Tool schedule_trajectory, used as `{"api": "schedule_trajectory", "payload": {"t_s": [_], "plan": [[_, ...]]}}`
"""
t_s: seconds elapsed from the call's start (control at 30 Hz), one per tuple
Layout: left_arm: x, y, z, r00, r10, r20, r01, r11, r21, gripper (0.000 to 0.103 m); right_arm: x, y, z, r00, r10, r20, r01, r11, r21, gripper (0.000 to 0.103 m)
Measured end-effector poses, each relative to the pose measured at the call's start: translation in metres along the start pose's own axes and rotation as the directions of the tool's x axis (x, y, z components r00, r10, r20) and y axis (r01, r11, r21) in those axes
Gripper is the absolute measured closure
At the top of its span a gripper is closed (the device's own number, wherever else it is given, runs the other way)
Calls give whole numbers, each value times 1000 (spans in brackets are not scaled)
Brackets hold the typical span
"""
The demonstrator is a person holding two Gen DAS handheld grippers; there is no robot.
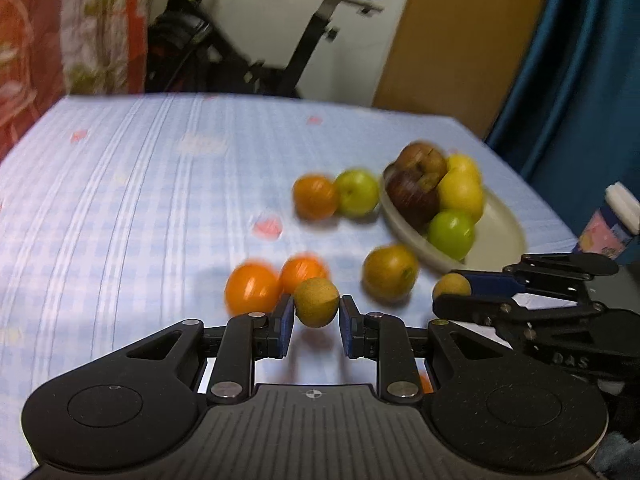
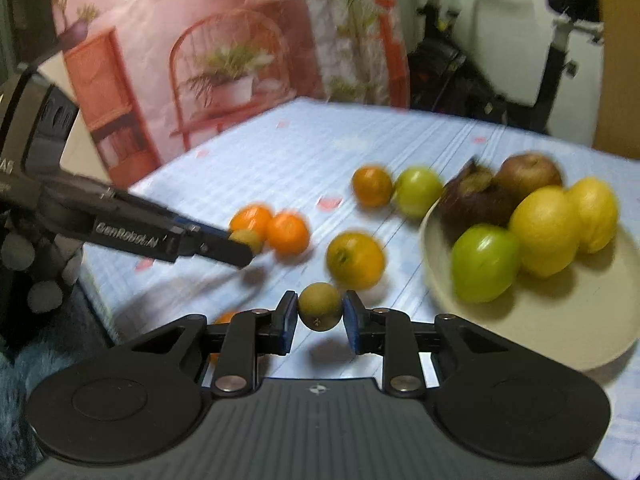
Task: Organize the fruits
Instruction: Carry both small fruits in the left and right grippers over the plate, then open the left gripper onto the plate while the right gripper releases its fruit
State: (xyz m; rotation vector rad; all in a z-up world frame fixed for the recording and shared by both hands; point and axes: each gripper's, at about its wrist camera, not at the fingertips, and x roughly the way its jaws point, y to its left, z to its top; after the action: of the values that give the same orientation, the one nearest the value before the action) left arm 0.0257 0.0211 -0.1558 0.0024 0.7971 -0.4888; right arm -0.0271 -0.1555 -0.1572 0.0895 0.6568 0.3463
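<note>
The left claw (image 1: 317, 312) is clamped on a small brown fruit (image 1: 316, 302), lifted above the checked surface (image 1: 140, 200) just in front of two oranges (image 1: 252, 288). The right claw (image 2: 319, 312) grips a second small brown fruit (image 2: 320, 306) beside the cream bowl (image 2: 560, 328), which holds green, yellow and dark red fruit.

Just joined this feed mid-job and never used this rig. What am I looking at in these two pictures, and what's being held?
Each picture comes from a camera on a hand-held two-finger gripper, looking along its fingers. In the left view, the left gripper is shut on a small brown fruit. In the right view, the right gripper is shut on another small brownish fruit. Each gripper also shows in the other's picture. On the blue checked cloth lie loose oranges and a plate of apples and lemons.
</note>
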Motion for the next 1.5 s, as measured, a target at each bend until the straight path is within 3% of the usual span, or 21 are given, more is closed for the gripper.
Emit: {"api": "schedule_trajectory", "payload": {"t_s": [0.17, 0.37, 0.53, 1.03, 1.1, 1.23, 1.5], "plan": [[7, -31, 27, 999, -47, 16, 45, 992, 121, 77, -18, -14, 3, 990, -106, 96, 101, 993, 59, 76], [43, -73, 51, 995, -95, -11, 95, 970, 223, 77, -27, -34, -2, 978, -190, 90, 176, 974, 142, 76], [71, -85, 52, 995, -74, -64, 87, 966, 242, 77, -24, -42, -4, 975, -211, 67, 198, 968, 157, 76], [93, -87, 55, 995, -43, -93, 65, 965, 253, 77, -22, -57, -12, 975, -219, 46, 205, 956, 210, 73], [93, -86, 54, 995, -44, -95, 67, 967, 247, 74, -22, -58, -12, 974, -221, 46, 206, 954, 218, 73], [87, -80, 56, 996, -47, -79, 63, 975, 215, 42, -24, -55, -12, 974, -222, 51, 207, 955, 213, 69], [44, -54, 51, 999, -45, -22, 47, 991, 127, 42, -33, -46, -8, 974, -190, 121, 167, 970, 177, 63]]}}
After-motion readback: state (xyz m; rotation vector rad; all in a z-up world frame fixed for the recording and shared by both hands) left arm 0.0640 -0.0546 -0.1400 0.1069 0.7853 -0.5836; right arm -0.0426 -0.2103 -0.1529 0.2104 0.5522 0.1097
